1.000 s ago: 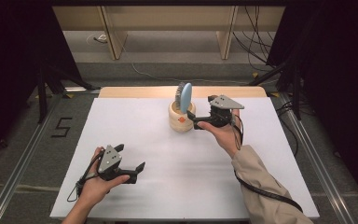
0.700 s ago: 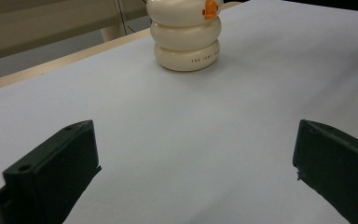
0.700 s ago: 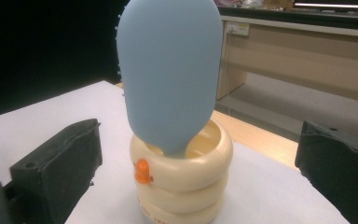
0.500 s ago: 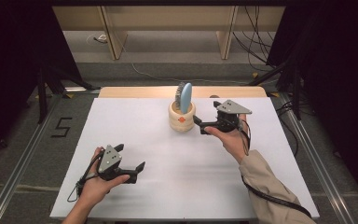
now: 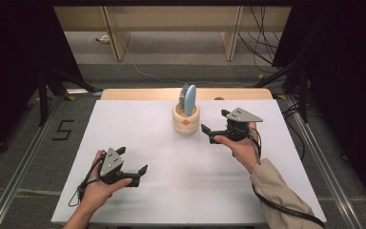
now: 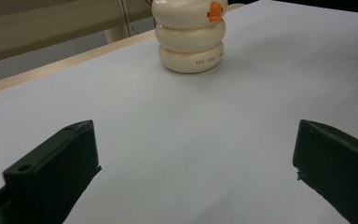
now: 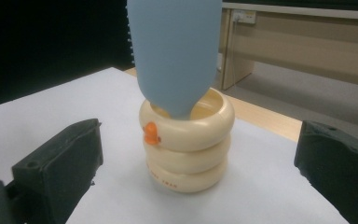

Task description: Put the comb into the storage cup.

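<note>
A cream ringed holder (image 5: 186, 119) with a small orange mark stands upright at the back middle of the white table (image 5: 124, 129). A light blue brush (image 5: 188, 99) stands upright in it, bristles facing left. My right gripper (image 5: 210, 134) hovers just right of the holder, open, with nothing between its jaws. In the right gripper view the holder (image 7: 186, 140) and brush (image 7: 175, 51) sit straight ahead, apart from the jaws. My left gripper (image 5: 141, 175) rests open near the front left. The left gripper view has the holder (image 6: 191, 37) far ahead.
A wooden strip (image 5: 138, 94) runs along the table's back edge. Beyond it are wooden shelf legs (image 5: 114, 33) and cables (image 5: 262, 43) on the floor. Black stands (image 5: 52, 81) flank the table. A "5" mark (image 5: 62, 130) is on the floor at left.
My right gripper has drawn back to the right, away from the holder, leaving the brush standing in it. The left gripper has not moved.
</note>
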### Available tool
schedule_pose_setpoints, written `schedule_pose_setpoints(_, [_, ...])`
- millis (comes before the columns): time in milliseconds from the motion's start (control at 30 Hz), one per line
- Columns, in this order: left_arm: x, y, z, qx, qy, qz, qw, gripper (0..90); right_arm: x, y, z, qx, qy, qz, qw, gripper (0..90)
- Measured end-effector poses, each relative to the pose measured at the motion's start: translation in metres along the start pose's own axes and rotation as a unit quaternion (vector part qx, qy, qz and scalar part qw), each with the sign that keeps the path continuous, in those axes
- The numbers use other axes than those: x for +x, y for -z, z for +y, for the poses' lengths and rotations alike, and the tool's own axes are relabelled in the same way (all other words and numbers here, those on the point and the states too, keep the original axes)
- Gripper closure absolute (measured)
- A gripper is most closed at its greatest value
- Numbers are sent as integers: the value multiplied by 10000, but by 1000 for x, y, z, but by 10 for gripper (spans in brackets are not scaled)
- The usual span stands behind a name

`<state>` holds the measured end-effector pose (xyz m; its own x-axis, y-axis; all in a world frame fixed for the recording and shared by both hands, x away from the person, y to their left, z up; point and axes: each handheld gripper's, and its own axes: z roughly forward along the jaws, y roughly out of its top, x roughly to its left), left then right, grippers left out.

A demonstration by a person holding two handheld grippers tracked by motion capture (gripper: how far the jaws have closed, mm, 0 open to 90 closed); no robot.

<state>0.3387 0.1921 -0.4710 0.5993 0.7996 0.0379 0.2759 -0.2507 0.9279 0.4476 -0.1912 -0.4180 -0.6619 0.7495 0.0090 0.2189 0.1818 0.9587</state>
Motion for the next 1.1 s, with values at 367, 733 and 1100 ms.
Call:
schedule_pose_setpoints(367, [0, 0, 0, -3, 11, 9, 10000, 0, 1, 11, -6, 88, 23, 47, 9999, 20])
schedule_pose_setpoints(733, [1, 0, 0, -7, 9, 27, 10000, 0, 1, 25, -13, 170, 70, 118, 9998, 20])
schedule_pose_setpoints(1100, [0, 0, 0, -3, 10, 35, 10000, 0, 1, 39, -21, 253, 137, 179, 9994, 22])
